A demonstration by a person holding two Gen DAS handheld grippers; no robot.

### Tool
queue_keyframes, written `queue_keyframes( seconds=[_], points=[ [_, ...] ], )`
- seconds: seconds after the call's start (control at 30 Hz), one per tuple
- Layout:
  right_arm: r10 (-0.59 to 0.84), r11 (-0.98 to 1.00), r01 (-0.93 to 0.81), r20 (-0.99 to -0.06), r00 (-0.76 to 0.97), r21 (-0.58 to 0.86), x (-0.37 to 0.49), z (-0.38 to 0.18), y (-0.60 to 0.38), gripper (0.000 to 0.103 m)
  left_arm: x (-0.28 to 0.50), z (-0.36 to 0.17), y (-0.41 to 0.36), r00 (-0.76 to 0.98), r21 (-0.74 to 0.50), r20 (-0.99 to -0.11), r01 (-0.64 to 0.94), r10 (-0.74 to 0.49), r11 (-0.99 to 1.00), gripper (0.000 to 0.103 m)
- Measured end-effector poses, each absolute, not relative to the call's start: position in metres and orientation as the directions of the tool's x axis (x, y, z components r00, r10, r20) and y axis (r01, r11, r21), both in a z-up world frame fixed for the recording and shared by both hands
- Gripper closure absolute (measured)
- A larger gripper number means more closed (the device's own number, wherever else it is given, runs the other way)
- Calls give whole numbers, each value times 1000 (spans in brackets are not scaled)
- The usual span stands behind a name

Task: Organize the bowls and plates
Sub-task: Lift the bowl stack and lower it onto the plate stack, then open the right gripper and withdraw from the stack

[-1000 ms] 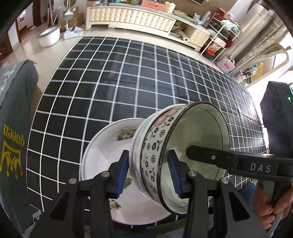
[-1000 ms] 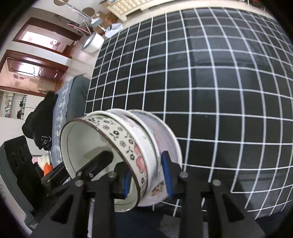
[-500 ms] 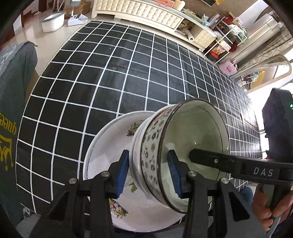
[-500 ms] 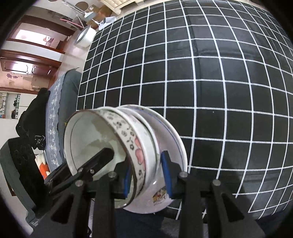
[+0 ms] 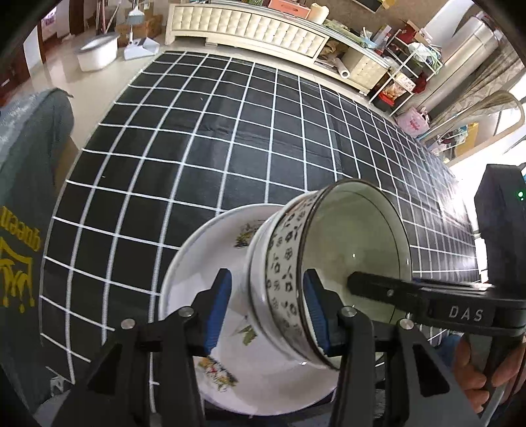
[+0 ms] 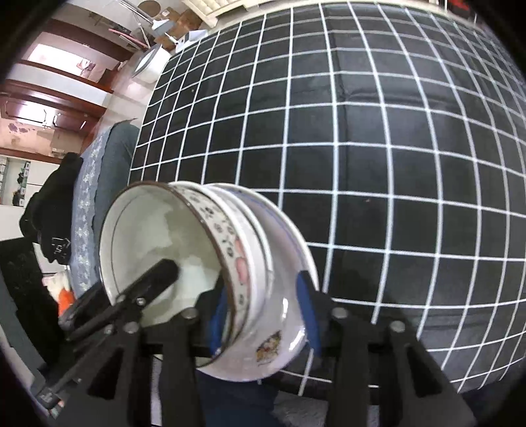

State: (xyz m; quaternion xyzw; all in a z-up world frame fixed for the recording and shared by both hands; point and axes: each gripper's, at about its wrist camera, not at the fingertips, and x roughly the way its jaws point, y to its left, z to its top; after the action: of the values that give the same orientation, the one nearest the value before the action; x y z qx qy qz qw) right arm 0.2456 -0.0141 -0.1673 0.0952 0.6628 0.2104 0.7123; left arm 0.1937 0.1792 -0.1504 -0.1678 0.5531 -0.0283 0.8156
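A stack of dishes hangs tilted on its side over the table's near edge: a patterned white bowl [image 5: 289, 282] nested in a second white bowl, on a floral white plate [image 5: 203, 262]. My left gripper [image 5: 268, 308] is shut on the rims of the bowls. My right gripper [image 6: 263, 312] is shut on the bowls [image 6: 230, 249] and the plate [image 6: 289, 256] from the opposite side. One right finger [image 5: 394, 290] reaches inside the top bowl. A left finger [image 6: 154, 279] shows inside the bowl in the right wrist view.
The table has a black cloth with a white grid [image 5: 230, 131]. A chair with a grey cover [image 5: 26, 184] stands at its left. A white cabinet [image 5: 250, 23] and cluttered shelves [image 5: 404, 75] line the far wall.
The stack has risen and shifted a little toward the table's near edge, tilting further. Both grippers keep their hold on it.
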Motion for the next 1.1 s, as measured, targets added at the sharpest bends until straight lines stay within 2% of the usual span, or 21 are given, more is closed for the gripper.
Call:
queue_keyframes(
  seconds=[0.03,0.07,0.37,0.7,0.8,1.03,1.07,1.1],
  points=[
    [423,894,-183,-905,46,409,245,-165,-15,54,192,-148,179,386,-296,-895,-140,-224,945,51],
    [418,896,-198,-906,69,398,242,-160,-16,54,189,-145,179,388,-290,-896,-143,-216,946,50],
    [420,887,-308,-876,236,343,216,-113,-21,54,156,-92,174,510,-182,-858,-172,-71,968,50],
    [407,887,-393,-812,419,242,162,-65,-48,54,115,-52,124,625,-143,-780,-109,-44,984,50],
    [397,896,-385,-784,477,220,146,-56,-63,54,99,-39,108,679,-90,-734,-107,7,990,50],
    [406,906,-373,-658,634,199,97,-30,-97,54,59,-12,75,765,-68,-644,-82,18,994,28],
    [410,906,-376,-629,661,195,89,-26,-102,52,50,-6,70,782,-60,-623,-80,26,995,24],
    [406,908,-375,-611,679,186,84,-23,-107,41,43,-2,65,796,-56,-605,-78,28,995,21]
  ],
)
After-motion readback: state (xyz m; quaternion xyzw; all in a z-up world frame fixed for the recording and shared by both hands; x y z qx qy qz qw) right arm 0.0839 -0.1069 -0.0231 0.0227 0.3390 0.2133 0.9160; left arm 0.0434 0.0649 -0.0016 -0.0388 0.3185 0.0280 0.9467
